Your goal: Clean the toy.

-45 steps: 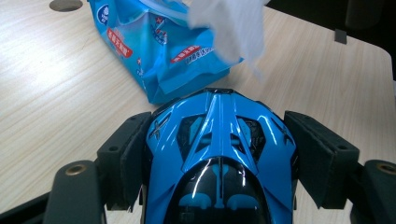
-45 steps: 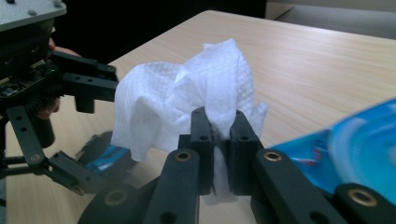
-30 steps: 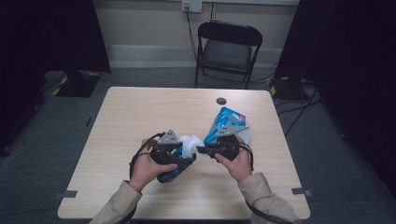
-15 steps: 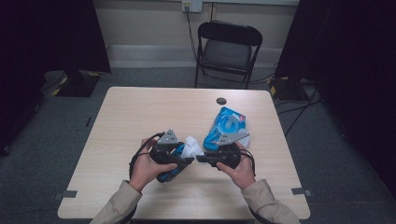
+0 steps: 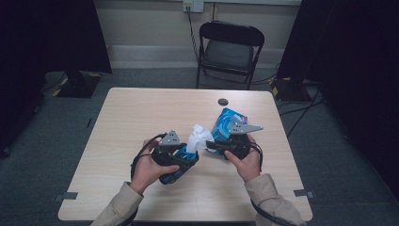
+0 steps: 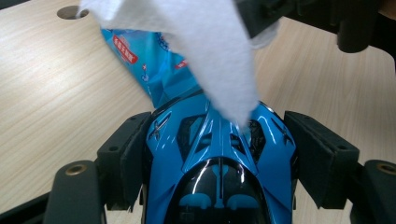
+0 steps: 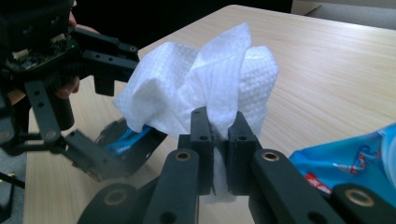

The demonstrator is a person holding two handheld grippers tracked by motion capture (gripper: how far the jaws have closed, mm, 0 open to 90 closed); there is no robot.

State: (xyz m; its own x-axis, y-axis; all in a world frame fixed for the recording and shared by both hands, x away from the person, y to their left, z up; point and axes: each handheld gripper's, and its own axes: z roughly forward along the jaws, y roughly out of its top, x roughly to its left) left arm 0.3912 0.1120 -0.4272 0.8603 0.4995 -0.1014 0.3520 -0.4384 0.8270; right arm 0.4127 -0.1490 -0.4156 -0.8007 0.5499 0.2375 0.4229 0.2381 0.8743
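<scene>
At table centre: left gripper (image 6: 224, 154) clamps blue toy car (image 6: 219, 163); right gripper (image 7: 219, 126) pinches white wipe (image 7: 205, 88) against car. Wiping step underway; next move likely needs steady strokes along bodywork.

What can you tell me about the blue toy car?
The blue toy car looks like glossy plastic, a sleek racing shape with a dark windscreen and black vents in its bonnet. The left gripper clamps it by both sides, above the table. A white wipe, pinched in the right gripper, drapes down onto its bonnet. A blue wipes packet lies just beyond its nose.
</scene>
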